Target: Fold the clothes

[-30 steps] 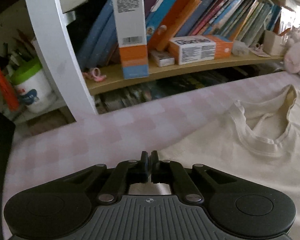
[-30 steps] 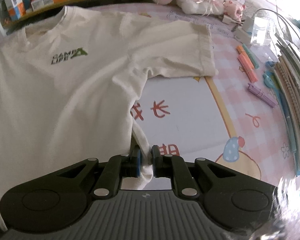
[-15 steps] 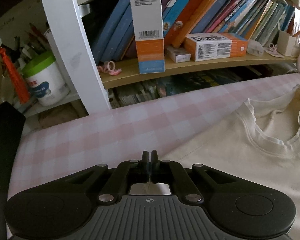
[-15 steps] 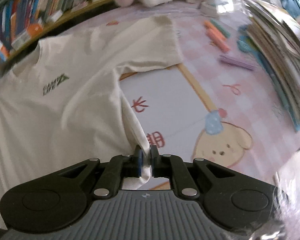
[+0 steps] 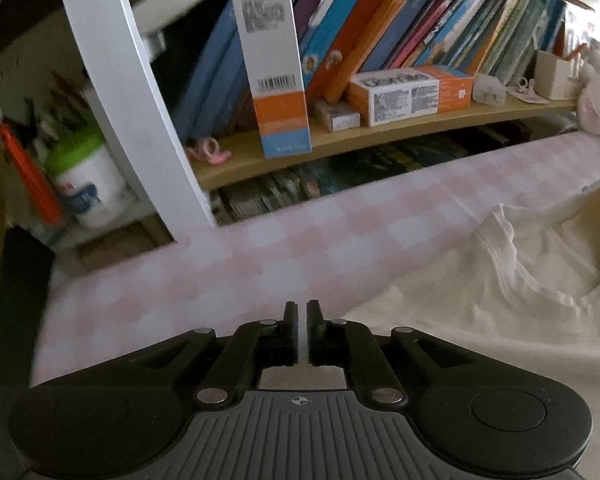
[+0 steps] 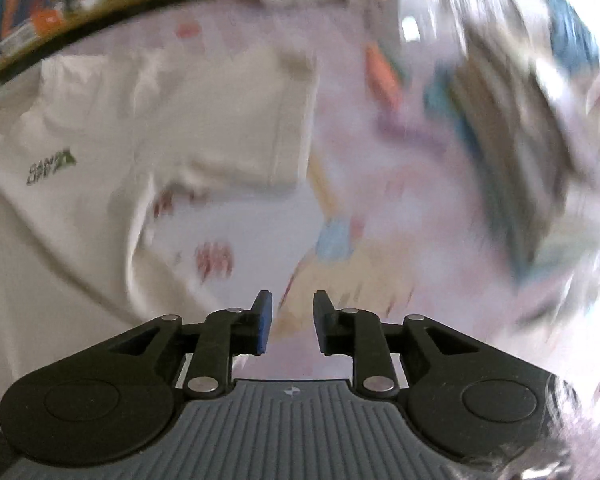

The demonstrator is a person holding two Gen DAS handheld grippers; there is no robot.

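Note:
A cream T-shirt (image 6: 80, 208) with a small green chest logo lies spread on the pink checked table cover; its short sleeve (image 6: 260, 120) points right. In the left wrist view its collar (image 5: 548, 248) lies at the right. My left gripper (image 5: 301, 312) hovers over the cover just left of the shirt's edge, jaws a narrow slit apart with nothing between them. My right gripper (image 6: 292, 308) is open and empty, above the cover right of the shirt's side edge. The right wrist view is motion-blurred.
A wooden bookshelf (image 5: 380, 136) with books and boxes runs along the table's far side, behind a white post (image 5: 132, 112). A white tub with a green lid (image 5: 84, 184) stands at the left. Pens, a book stack (image 6: 520, 140) and plush toys lie at the right, blurred.
My right gripper has opened and let go of the shirt's side edge, which has dropped back on the table. My left gripper's jaws have parted slightly. Both cameras have shifted.

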